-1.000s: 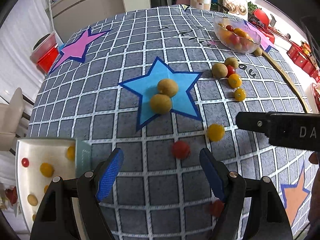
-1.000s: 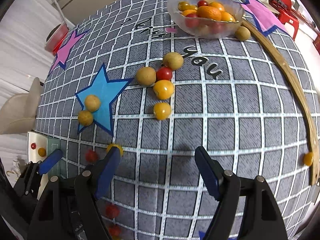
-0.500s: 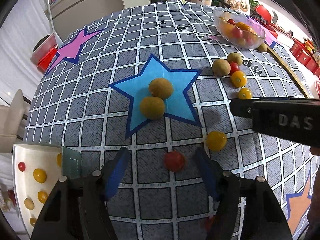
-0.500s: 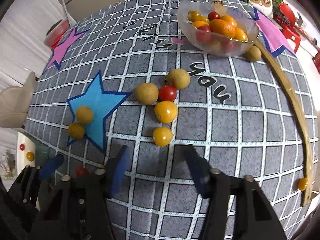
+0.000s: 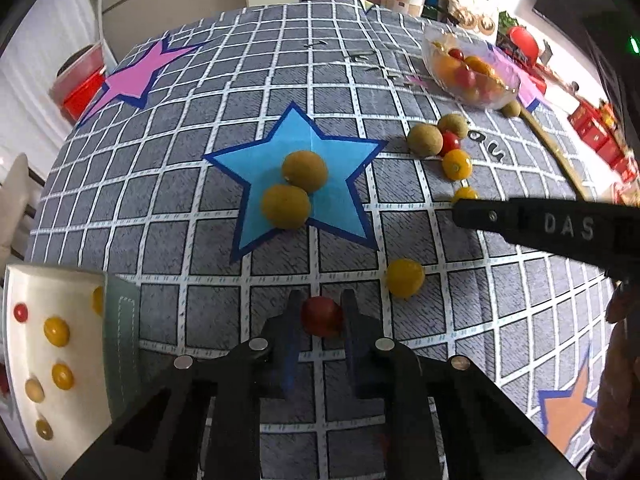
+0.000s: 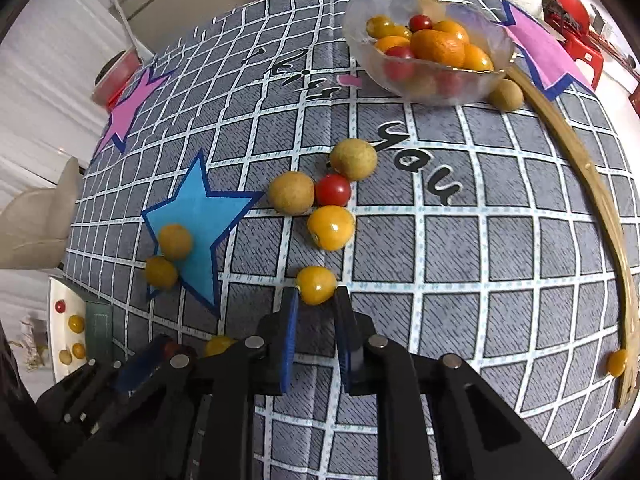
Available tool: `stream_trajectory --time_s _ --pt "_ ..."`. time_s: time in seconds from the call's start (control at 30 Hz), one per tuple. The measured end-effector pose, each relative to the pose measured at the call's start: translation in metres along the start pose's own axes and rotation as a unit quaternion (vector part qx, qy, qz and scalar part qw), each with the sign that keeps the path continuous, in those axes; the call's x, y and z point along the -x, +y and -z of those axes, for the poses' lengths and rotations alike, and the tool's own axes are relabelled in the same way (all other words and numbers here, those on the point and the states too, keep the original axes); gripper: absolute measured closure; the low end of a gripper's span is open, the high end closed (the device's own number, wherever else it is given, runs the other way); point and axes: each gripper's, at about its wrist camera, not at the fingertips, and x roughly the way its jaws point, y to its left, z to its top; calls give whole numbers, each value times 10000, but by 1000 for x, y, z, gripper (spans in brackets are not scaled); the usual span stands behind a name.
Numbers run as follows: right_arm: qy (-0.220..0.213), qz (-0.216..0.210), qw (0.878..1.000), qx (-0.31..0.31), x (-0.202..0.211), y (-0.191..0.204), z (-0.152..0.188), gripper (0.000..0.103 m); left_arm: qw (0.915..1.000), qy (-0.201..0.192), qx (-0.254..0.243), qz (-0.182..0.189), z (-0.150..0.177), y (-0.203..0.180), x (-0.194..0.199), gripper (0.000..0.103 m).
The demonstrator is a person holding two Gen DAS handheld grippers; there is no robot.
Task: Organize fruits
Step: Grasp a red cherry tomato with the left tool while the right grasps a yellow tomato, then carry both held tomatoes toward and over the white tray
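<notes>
My left gripper (image 5: 322,304) is shut on a red cherry tomato (image 5: 322,316) on the grey checked tablecloth. A yellow tomato (image 5: 405,278) lies just to its right. Two brown round fruits (image 5: 296,188) sit on the blue star (image 5: 340,160). My right gripper (image 6: 316,300) is shut on a yellow cherry tomato (image 6: 316,285). Beyond it lie a larger yellow tomato (image 6: 331,227), a red tomato (image 6: 333,190) and two brown fruits (image 6: 291,193). The right gripper's black body (image 5: 560,226) crosses the left wrist view at the right.
A clear bowl (image 6: 496,36) of mixed fruit stands at the far right, a brown fruit (image 6: 506,95) beside it. A white tray (image 5: 76,392) holding several small tomatoes sits at the near left. A curved wooden strip (image 6: 592,184) runs along the right edge, a yellow tomato (image 6: 617,362) against it.
Both grippers went from wide open to shut: the left closed on the red tomato, the right moved forward a little and closed on the small yellow tomato.
</notes>
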Motion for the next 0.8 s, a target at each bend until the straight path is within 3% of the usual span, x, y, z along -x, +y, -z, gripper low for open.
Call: stream_trajectory --time_s 0.33,0.8 --pt "55 -248 9996 92 25 3 33 84 9998 -161 68 96 15 15 34 83" --pt "109 -379 9989 263 45 32 53 84 9986 -281 422 -130 45 61 72 83"
